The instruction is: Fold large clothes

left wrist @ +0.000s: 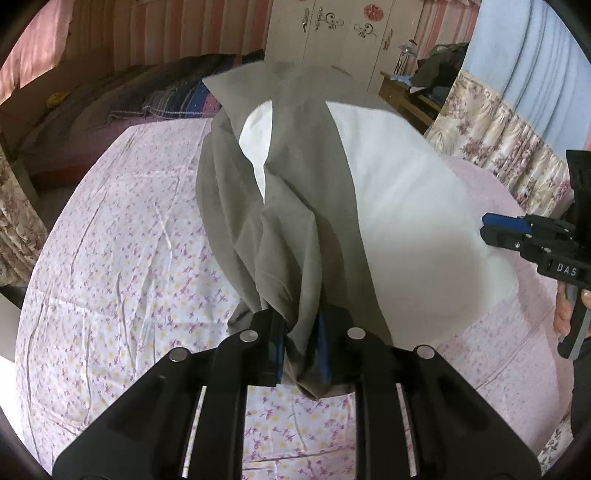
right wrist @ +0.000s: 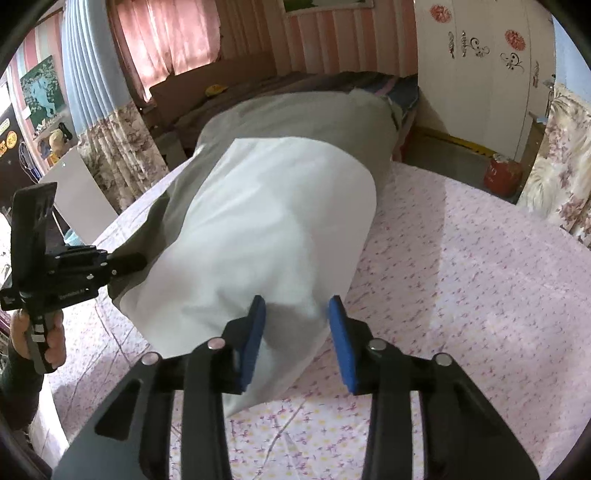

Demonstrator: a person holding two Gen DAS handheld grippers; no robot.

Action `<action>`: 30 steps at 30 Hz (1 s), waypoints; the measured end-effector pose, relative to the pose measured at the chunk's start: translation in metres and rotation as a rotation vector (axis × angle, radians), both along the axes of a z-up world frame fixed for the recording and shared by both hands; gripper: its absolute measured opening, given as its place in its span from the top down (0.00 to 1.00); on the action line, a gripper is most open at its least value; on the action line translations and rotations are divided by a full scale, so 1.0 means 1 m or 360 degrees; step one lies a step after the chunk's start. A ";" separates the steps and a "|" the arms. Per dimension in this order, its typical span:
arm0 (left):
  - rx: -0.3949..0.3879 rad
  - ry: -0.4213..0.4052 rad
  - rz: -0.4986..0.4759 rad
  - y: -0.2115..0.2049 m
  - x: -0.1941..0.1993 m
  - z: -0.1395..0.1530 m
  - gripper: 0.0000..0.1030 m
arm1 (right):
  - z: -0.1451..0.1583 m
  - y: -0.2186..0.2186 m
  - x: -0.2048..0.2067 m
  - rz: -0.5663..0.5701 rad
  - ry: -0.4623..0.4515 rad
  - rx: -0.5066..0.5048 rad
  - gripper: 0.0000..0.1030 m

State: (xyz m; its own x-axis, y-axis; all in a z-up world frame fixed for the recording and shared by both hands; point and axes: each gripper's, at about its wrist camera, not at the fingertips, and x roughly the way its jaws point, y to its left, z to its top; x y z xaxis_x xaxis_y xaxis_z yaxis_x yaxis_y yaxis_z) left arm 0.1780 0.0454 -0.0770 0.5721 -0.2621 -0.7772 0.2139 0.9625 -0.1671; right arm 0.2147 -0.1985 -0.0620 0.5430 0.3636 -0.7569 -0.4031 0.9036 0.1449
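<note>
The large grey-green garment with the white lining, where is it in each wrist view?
Left wrist view: the large grey-green garment runs up the centre, its end clamped in the left gripper.
Right wrist view: it lies centre and upper centre; white lining faces the open right gripper.
Shared landmark: the white decorated wardrobe.

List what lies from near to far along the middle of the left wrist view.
Black left gripper shut on bunched olive-grey cloth → white fabric panel of the same garment, spread on the floral pink bedsheet → dark patterned blanket → white wardrobe with decals.
</note>
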 end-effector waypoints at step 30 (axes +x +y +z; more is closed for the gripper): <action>0.0291 -0.0249 0.0091 -0.015 0.018 0.064 0.14 | 0.034 -0.014 0.010 -0.0069 -0.0256 -0.0079 0.63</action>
State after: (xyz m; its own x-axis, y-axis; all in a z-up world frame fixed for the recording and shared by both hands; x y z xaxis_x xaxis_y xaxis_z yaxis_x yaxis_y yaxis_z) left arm 0.1962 0.0304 -0.0133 0.6991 -0.0892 -0.7094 0.1681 0.9849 0.0418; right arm 0.2243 -0.2127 -0.0278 0.6728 0.3015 -0.6756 -0.3780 0.9251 0.0364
